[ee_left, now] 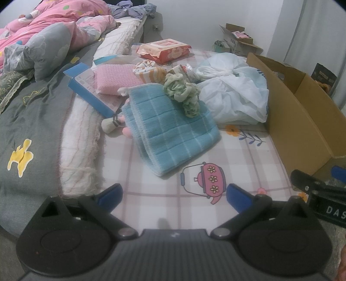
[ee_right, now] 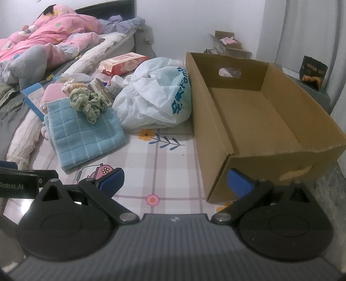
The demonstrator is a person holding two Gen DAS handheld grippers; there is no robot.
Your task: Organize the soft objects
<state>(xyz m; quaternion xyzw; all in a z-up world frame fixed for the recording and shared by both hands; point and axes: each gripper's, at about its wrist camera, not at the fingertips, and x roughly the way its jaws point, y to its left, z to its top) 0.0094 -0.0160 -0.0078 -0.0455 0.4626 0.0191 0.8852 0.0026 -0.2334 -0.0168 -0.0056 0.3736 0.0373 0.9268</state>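
A folded blue checked towel [ee_left: 170, 127] lies on the patterned sheet, with green scrunchies [ee_left: 182, 90] on its far corner; both also show in the right wrist view, towel [ee_right: 84, 134] and scrunchies [ee_right: 88, 101]. Behind are a pink knitted cloth [ee_left: 114, 79], a striped orange cloth [ee_left: 149, 71] and a tied white plastic bag [ee_left: 233, 90] [ee_right: 155, 97]. An open, empty cardboard box [ee_right: 266, 121] [ee_left: 298, 103] stands to the right. My left gripper [ee_left: 174, 194] is open and empty, short of the towel. My right gripper [ee_right: 175, 181] is open and empty by the box's near corner.
A blue carton [ee_left: 90, 90] and a red wipes pack [ee_left: 164, 49] lie by the pile. A grey cover [ee_left: 28, 121] and pink quilt [ee_left: 54, 19] fill the left. More boxes [ee_right: 229, 43] stand at the back wall. A small plush [ee_left: 112, 124] peeks from under the towel.
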